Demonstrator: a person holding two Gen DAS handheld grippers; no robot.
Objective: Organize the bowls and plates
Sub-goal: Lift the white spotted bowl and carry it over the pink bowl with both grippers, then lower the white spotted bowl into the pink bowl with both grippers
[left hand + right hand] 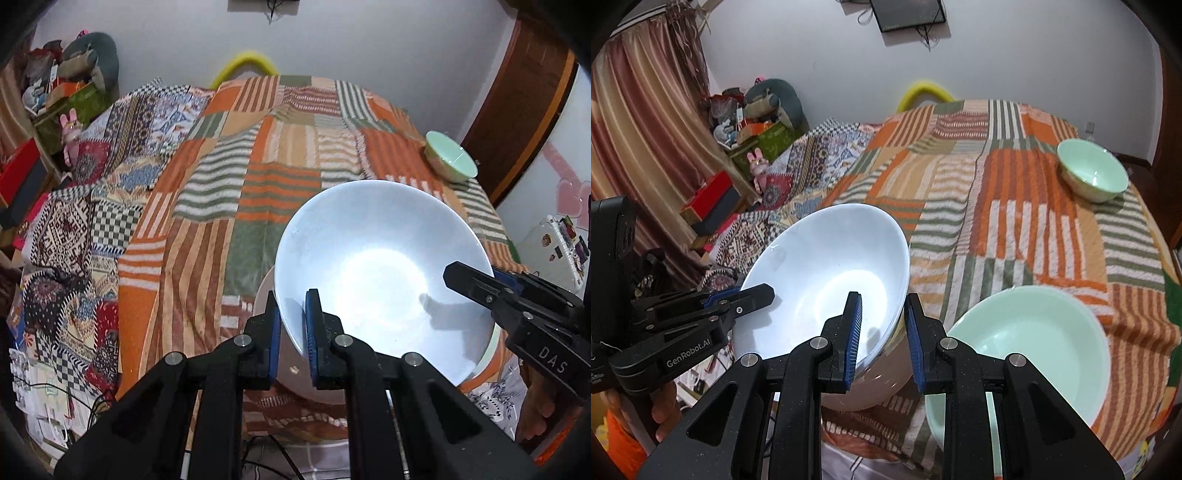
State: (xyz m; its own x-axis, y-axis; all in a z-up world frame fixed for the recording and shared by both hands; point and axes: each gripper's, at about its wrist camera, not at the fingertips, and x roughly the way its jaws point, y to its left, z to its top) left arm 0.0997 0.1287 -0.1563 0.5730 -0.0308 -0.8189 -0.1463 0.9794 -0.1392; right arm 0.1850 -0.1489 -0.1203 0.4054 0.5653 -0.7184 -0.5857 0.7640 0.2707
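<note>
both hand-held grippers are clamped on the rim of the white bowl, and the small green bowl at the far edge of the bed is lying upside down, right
Not quite. Both hand-held grippers, left and right, do clamp the white bowl by its rim, but the small green bowl stands upright with its opening facing up, as the right wrist view shows.

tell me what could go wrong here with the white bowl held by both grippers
1. The white bowl is tilted and pinched only at its thin rim by the left gripper and the right gripper; it might slip or twist if the hands drift apart.
2. The large green bowl sits close beside it and a plate lies right under it, so lowering off-line could knock ceramic together.
</note>
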